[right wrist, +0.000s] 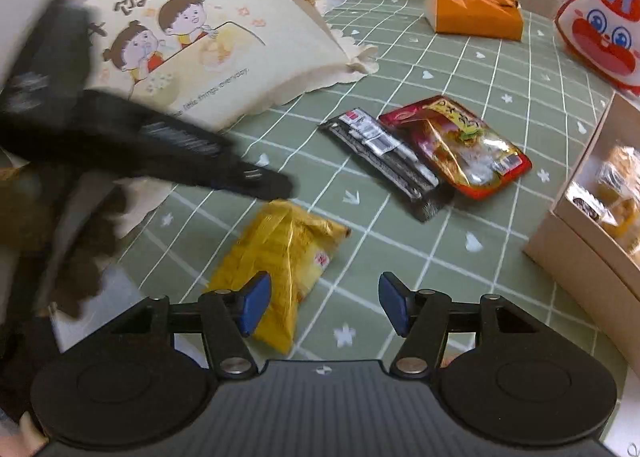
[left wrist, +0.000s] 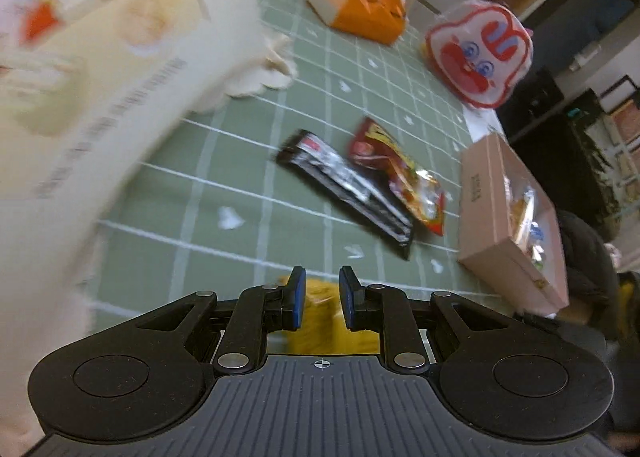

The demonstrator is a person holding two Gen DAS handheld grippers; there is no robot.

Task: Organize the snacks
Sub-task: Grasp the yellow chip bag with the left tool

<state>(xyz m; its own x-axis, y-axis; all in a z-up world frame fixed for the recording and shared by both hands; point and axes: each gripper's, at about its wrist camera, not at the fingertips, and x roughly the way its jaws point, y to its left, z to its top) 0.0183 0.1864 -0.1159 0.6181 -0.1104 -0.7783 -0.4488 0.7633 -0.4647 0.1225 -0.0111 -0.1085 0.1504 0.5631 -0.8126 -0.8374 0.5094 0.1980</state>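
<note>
Surface (right wrist: 400, 69): green checked cloth covers it; everything sits on top within easy reach.
Cream cover (right wrist: 224, 41): a large domed piece printed with two cartoon children, standing at the far left, apart from the snacks.
Box (right wrist: 576, 257): open cardboard box at the right edge, already holding a few wrapped snacks, so likely the collecting place.
Loose snacks: a black packet (right wrist: 384, 153) and a red packet (right wrist: 460, 145) lie side by side mid-surface, touching; a yellow packet (right wrist: 280, 261) lies nearer, alone.
Right gripper (right wrist: 324, 305): jaws about half open, empty; its left pad is over the yellow packet's edge, probably lining up a grab.
Left gripper (left wrist: 322, 297): jaws narrow, nothing pinched; the yellow packet shows through the gap below it, blurred.
</note>
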